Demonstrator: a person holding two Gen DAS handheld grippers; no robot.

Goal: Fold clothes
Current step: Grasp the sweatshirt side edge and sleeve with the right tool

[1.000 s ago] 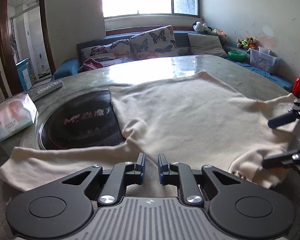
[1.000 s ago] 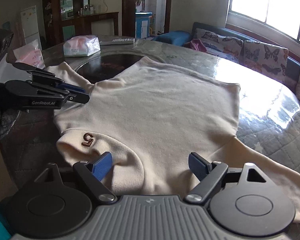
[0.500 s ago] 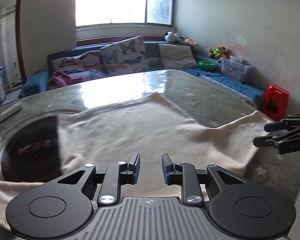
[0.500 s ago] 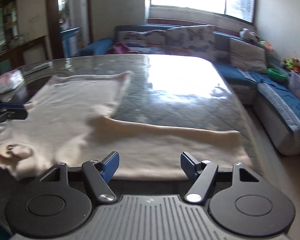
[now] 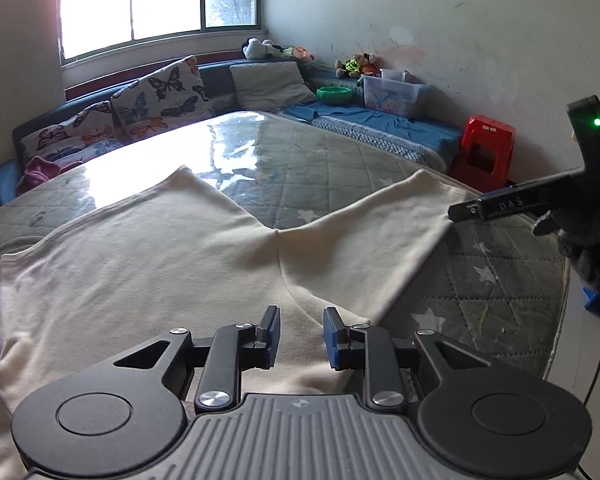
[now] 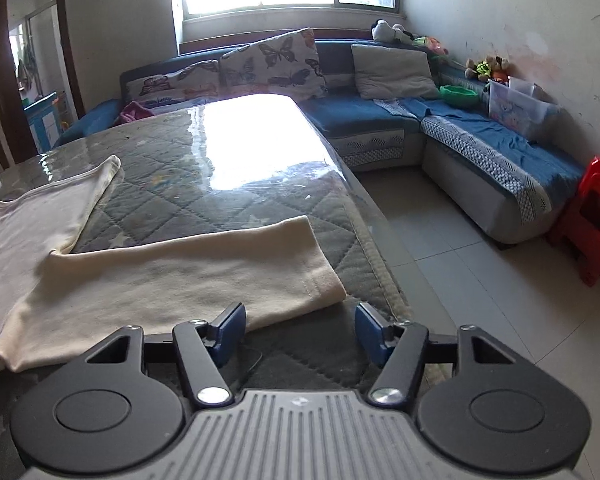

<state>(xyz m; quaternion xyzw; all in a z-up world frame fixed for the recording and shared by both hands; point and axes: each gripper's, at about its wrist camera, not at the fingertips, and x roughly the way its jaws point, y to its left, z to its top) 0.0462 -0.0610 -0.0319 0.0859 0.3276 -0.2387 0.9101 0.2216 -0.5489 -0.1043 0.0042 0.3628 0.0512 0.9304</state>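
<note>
While lying flat and unfolded on the quilted table [image 6: 260,184], cream garment [image 5: 148,264] showed no fold made; judged task at its start, all folds left. Nearest, at 6 o'clock in left wrist view: left gripper [image 5: 299,336], fingers parted by a narrow gap, nothing between them, over garment shoulder. At 6 o'clock in right wrist view: right gripper [image 6: 302,334], fingers spread wide, empty, just short of sleeve cuff [image 6: 324,280]. Sleeve [image 6: 172,280] stretched toward 9 o'clock, joined to body. Judged next: grip cuff, carry sleeve across body.

Farther, at 1 o'clock in right wrist view, on blue sofa [image 6: 480,140]: green bowl [image 6: 458,96], contents not visible; clear plastic bin [image 6: 518,106], contents too blurred to name. Red stool [image 6: 596,216] at 3 o'clock, on floor.
</note>
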